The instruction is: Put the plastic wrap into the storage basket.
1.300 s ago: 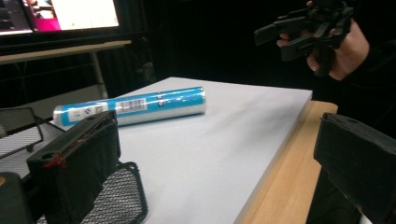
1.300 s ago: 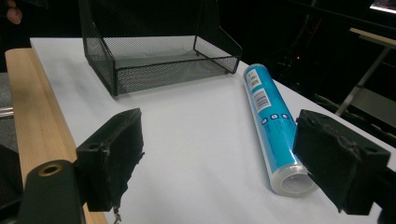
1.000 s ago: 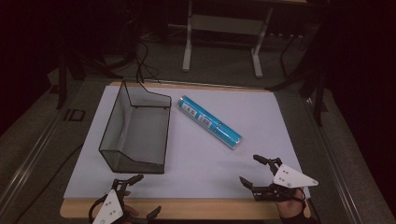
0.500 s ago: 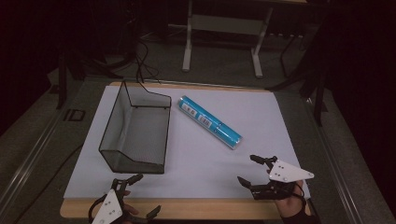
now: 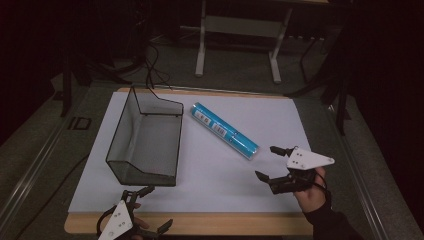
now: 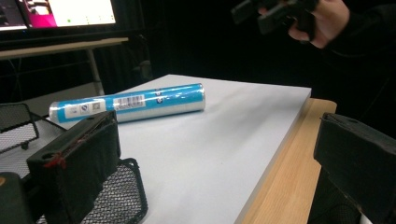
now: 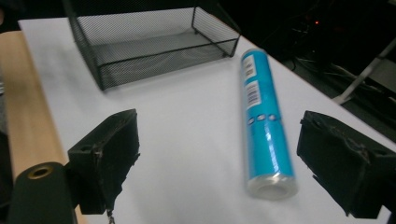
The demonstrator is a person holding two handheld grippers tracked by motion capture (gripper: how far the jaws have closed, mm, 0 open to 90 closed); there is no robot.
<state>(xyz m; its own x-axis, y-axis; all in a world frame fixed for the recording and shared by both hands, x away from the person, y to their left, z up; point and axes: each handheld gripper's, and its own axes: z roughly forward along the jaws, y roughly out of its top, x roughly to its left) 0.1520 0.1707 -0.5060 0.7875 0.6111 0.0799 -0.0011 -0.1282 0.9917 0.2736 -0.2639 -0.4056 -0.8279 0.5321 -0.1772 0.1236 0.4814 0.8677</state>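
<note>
A shiny blue cylindrical roll with white labels (image 5: 225,130) is seen lying on its side on the white sheet covering the wooden table (image 5: 200,224), just beside the black wire-mesh tray (image 5: 145,137). An approach appears to be in hand: the right gripper (image 5: 269,162) is held near the roll's nearer end, jaws wide and empty. The left gripper (image 5: 154,206) is kept at the table's front edge, likewise spread. Next, the right jaws would probably have to be brought astride the roll and closed.
</note>
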